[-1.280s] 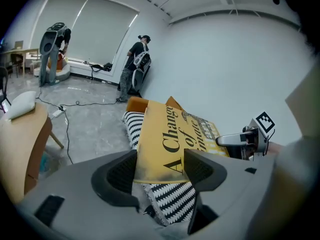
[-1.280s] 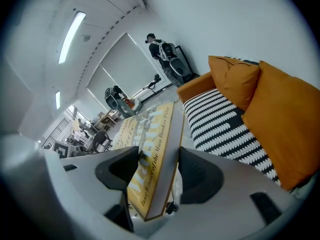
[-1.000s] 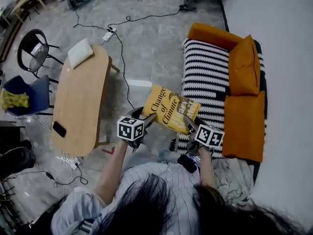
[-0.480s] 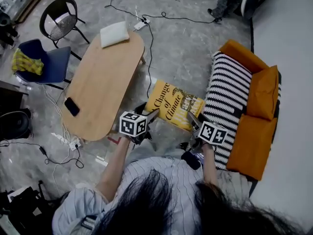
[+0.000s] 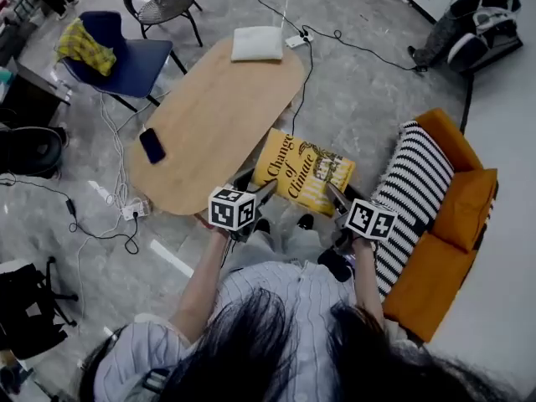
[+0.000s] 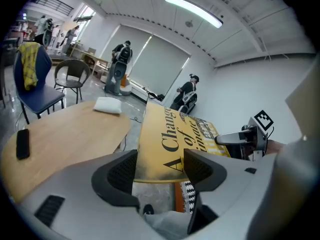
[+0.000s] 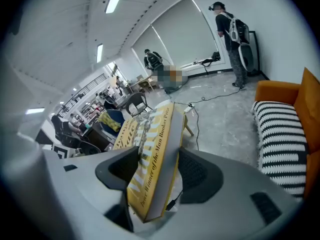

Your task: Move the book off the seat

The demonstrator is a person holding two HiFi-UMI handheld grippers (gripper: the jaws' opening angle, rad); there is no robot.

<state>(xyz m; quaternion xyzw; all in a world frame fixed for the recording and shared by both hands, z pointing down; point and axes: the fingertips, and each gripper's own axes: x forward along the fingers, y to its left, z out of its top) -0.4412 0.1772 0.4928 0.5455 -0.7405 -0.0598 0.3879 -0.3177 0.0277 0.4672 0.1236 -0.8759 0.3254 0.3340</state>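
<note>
Carry step: left gripper (image 5: 265, 191) and right gripper (image 5: 334, 194) each clamp the book (image 5: 303, 171), clear of the sofa (image 5: 435, 224). The next move likely calls for lowering it level onto the table (image 5: 209, 115), far left.

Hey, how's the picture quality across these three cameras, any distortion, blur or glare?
Head view: even light, mild wide-angle bend, the book sharp. Left gripper view: strong fisheye, dark corners, ceiling lights blown out, book's near end shadowed. Right gripper view: same fisheye, book's print readable, a mosaic patch in the background.
</note>
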